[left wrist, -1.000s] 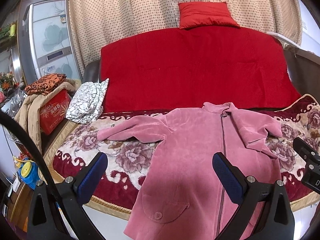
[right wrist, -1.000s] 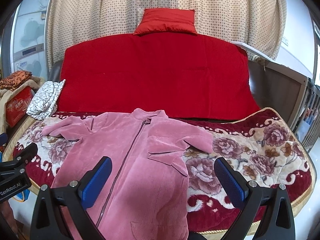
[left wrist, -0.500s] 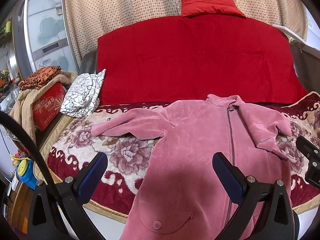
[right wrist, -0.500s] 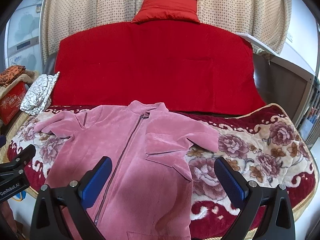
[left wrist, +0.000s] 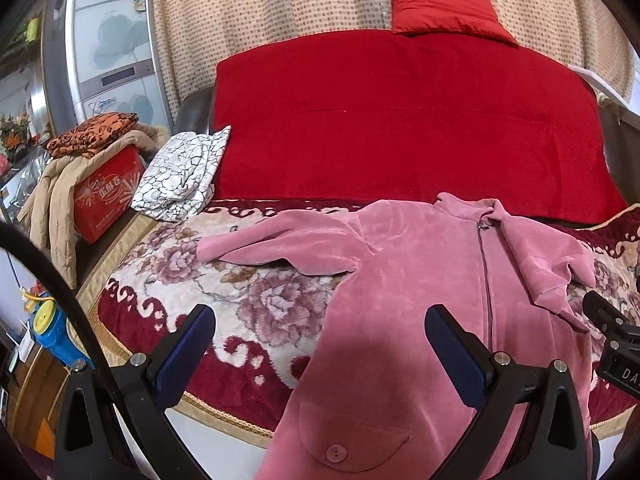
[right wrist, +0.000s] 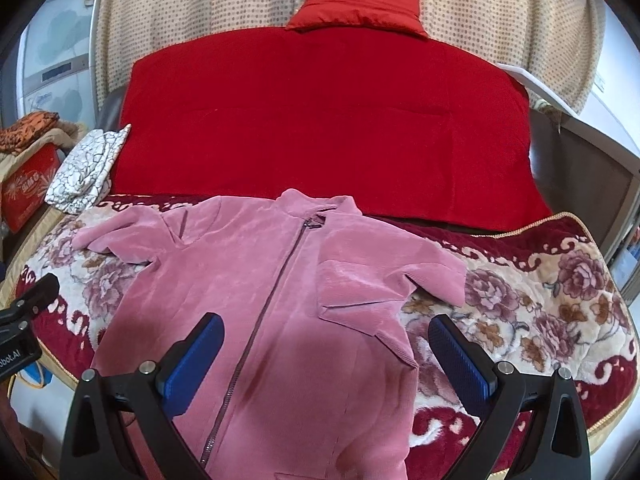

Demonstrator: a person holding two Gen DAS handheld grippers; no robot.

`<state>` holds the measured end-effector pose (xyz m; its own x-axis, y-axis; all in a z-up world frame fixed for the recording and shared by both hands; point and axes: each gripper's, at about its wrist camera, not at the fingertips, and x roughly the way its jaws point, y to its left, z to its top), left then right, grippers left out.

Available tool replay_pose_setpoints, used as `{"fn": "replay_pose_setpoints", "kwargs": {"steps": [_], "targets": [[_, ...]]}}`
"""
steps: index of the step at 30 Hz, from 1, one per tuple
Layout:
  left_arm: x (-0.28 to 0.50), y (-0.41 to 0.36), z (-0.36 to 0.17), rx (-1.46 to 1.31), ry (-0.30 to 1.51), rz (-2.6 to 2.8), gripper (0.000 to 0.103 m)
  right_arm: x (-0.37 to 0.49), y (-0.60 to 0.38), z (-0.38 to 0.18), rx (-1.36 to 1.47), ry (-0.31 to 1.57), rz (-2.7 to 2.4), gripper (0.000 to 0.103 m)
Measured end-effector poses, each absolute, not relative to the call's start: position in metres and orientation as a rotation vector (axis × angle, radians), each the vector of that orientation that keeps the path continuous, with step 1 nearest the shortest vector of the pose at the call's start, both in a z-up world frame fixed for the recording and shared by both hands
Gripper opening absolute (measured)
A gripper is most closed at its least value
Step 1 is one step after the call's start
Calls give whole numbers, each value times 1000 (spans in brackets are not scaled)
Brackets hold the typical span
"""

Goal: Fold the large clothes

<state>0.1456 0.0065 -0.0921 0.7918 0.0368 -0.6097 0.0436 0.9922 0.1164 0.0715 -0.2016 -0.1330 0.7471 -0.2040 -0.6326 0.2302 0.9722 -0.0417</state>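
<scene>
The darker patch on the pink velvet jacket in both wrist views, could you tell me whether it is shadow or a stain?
Left wrist view: a soft-edged shadow on the pink velvet jacket, between the open left gripper fingers. Right wrist view: similar shading before the open right gripper; fisheye bends the floral blanket.

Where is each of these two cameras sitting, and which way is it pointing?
Left wrist view: sits on the left tongs, open, looking forward over the pink velvet zip-up jacket toward its outstretched sleeve; the right tongs' tip shows at the edge.
Right wrist view: sits on the right tongs, open, looking over the jacket's zipper and folded sleeve; the left tongs' tip shows at the edge.
Shared: the jacket, flowered plush blanket, red sofa throw, red cushion.
</scene>
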Motion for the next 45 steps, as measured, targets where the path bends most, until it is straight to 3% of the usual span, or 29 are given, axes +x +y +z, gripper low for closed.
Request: {"fn": "replay_pose_setpoints", "kwargs": {"steps": [30, 35, 41, 45], "targets": [[165, 19, -119, 151, 737, 22, 103, 90, -204, -152, 57, 731, -192, 103], [213, 8, -157, 182, 886, -28, 103, 98, -287, -165, 258, 725, -225, 103], [273, -4, -206, 245, 1000, 1, 103, 101, -427, -220, 793, 721, -209, 103], [290, -19, -229, 299, 1039, -1, 103, 122, -460, -252, 997, 716, -134, 96]]}}
